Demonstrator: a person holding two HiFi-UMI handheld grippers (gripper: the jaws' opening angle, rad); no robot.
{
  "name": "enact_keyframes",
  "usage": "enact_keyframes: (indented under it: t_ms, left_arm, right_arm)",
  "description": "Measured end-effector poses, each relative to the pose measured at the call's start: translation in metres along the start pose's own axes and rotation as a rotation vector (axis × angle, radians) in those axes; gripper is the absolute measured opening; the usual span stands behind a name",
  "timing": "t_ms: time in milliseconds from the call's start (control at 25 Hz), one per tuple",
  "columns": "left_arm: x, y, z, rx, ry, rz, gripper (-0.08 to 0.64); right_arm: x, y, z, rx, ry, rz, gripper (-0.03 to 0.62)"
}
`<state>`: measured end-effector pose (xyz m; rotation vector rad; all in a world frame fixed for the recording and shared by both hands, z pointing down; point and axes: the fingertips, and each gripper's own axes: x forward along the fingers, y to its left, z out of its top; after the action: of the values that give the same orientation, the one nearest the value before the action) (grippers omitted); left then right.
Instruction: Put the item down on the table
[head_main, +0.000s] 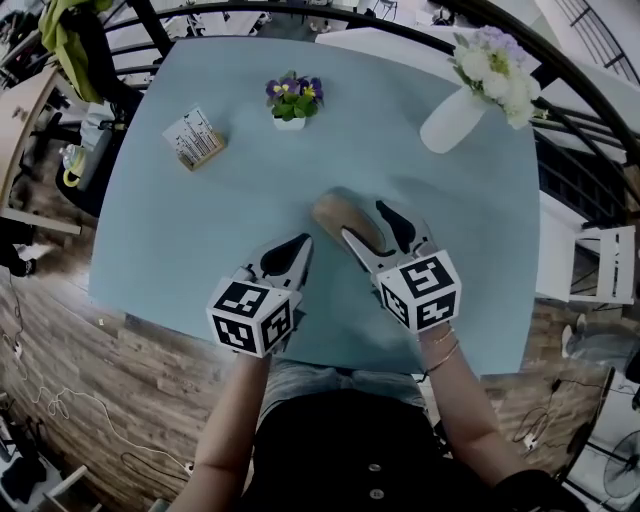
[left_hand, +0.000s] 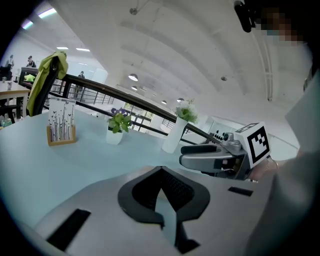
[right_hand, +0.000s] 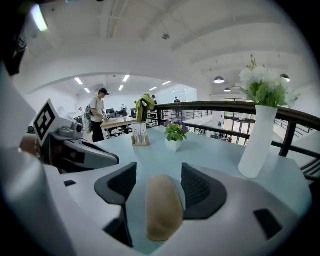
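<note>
Your marker cubes (head_main: 250, 315) were the closest things in the head view, one on the left hand-held gripper (left_hand: 159, 175) and one on the right hand-held gripper (right_hand: 159, 172), both over the near edge of the pale blue bench (head_main: 200, 230). The tan oblong item (head_main: 340, 218) was lying flat on the bench, right between the right hand-held gripper's jaws. Those jaws stood apart, with a strip of bench showing between the item and the left pad. On the other side the item sat really close to the pad, and I couldn't tell if it touched. Nothing looked squeezed, so you weren't gripping it. Just left of the item, your left hand-held gripper had its jaws closed tip to tip with nothing in them. Beyond the item was a little pot of purple flowers (head_main: 291, 101), beyond and to its right a white vase (head_main: 452, 120) of pale blooms, and well off to its far left a small card stand (head_main: 196, 138).
</note>
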<state>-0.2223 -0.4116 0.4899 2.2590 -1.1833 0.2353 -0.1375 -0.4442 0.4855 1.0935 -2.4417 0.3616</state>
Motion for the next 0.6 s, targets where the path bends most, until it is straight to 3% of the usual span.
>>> enact_keyframes:
  t_ms: [240,600]
  left_arm:
    - [-0.014,-0.02,0.014,0.046,-0.032,0.013,0.017]
    - [-0.028,-0.051,0.028,0.116,-0.064,0.014,0.017]
  right_arm:
    - [-0.027,0.016,0.018,0.017,-0.077,0.04,0.242]
    - [-0.076,0.017,0.037,0.051,-0.214,0.015,0.144]
